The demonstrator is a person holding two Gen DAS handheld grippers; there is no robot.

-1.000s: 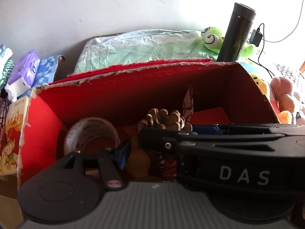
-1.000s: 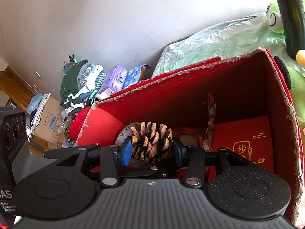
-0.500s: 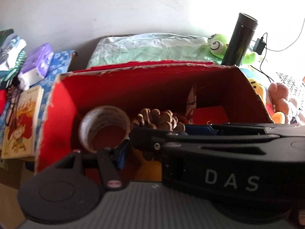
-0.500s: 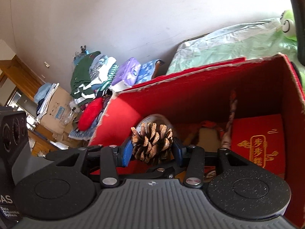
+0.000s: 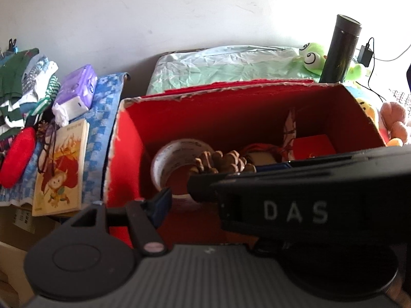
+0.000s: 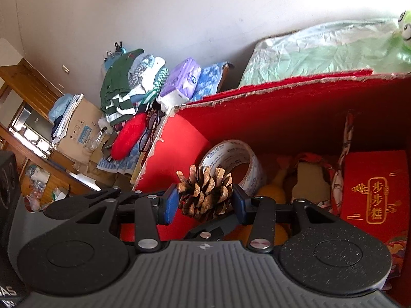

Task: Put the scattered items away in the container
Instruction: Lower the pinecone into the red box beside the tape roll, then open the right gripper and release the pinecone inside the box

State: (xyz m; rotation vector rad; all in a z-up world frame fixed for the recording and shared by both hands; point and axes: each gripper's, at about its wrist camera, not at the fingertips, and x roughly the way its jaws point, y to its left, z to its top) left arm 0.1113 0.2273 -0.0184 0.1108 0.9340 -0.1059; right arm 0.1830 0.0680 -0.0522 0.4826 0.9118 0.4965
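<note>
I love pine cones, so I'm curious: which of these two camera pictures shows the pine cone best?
The right wrist view. There the pine cone sits whole and unobstructed, gripped between the right tool's blue pads, above the red box. The left wrist view shows only its top scales, because the right tool's black body covers the rest.

The surface was covered on its left part by a blue checked cloth (image 5: 102, 118). On that cloth lay a picture book (image 5: 61, 169), glasses (image 5: 47, 146) partly over the book, a red pouch (image 5: 16, 163), a small pinecone (image 5: 41, 129), a purple tissue pack (image 5: 77, 89) and folded clothes (image 5: 23, 77). Just right of the book stood the red box (image 5: 123, 159). Behind the box lay a pale green bag (image 5: 221, 69). What the box's base rested on could not be told.
</note>
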